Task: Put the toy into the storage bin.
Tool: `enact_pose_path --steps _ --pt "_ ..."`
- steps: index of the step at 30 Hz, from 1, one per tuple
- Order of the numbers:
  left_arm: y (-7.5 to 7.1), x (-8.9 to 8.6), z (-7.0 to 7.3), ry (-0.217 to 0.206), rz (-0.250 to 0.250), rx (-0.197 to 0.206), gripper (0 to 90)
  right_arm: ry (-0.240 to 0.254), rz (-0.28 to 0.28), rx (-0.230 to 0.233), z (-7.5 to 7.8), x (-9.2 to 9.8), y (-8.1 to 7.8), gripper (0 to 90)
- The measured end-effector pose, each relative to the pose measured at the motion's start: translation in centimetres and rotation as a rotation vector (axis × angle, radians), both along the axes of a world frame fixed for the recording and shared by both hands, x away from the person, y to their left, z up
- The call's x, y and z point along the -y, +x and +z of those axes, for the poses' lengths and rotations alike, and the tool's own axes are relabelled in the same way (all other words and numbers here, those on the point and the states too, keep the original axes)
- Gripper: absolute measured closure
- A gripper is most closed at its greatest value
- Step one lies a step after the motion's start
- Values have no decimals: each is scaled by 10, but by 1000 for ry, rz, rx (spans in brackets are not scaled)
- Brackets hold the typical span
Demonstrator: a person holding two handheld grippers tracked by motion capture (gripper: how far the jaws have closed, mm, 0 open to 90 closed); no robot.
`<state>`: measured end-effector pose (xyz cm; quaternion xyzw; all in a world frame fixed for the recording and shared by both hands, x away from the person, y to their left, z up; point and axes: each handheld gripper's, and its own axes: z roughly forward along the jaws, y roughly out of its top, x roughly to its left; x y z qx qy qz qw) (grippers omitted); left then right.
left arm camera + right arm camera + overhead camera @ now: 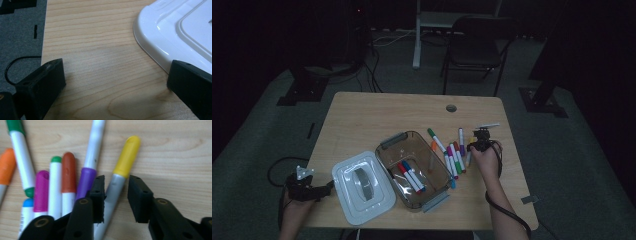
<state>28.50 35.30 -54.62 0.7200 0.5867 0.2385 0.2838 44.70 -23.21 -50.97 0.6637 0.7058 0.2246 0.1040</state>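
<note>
Our right tongs (115, 195) straddle the grey barrel of the yellow-capped marker (119, 177), one jaw against it, the other a little clear, so nothing is gripped. The purple-capped marker (88, 167) lies just left of them. Our left tongs (113, 82) gape empty over the bare table (100, 50), the white lid (175, 32) beside one jaw.

No readable text, label or number anywhere
</note>
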Motion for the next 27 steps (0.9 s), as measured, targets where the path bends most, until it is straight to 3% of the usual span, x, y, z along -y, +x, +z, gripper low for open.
enact_pose_path --steps 11,15,21,27 --pt "0 0 0 0 0 0 22 -27 -70 18 -3 14 -4 764" --pt "0 0 0 0 0 0 22 2 -81 10 -3 20 -6 769" --pt "0 0 0 0 0 0 22 42 -68 27 13 27 -15 770" --pt "0 0 0 0 0 0 22 97 -21 62 37 28 -30 770"
